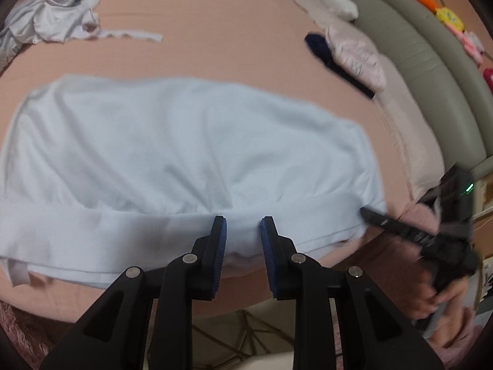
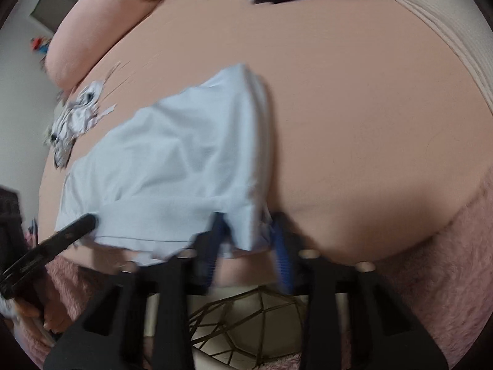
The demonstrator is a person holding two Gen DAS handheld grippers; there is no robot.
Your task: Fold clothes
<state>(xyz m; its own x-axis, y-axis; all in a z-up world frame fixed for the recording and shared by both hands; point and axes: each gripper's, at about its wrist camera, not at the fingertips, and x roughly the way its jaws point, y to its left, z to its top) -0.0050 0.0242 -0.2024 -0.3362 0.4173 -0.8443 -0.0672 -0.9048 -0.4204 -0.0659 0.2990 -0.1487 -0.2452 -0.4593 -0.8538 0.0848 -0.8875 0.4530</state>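
When closing on the turned-over near edge of the pale blue garment [image 1: 185,141] spread flat on the pink bed [image 1: 215,30], bite both layers squarely with the left tongs [image 1: 243,231], parted at mid-hem, and the right tongs [image 2: 246,234], parted astride its right corner.

Legible text, labels, brands, numbers: none in either view. A green indicator light glows on the right hand-held gripper [image 1: 369,215] in the left wrist view, with faint marks beside it too small and blurred to read.
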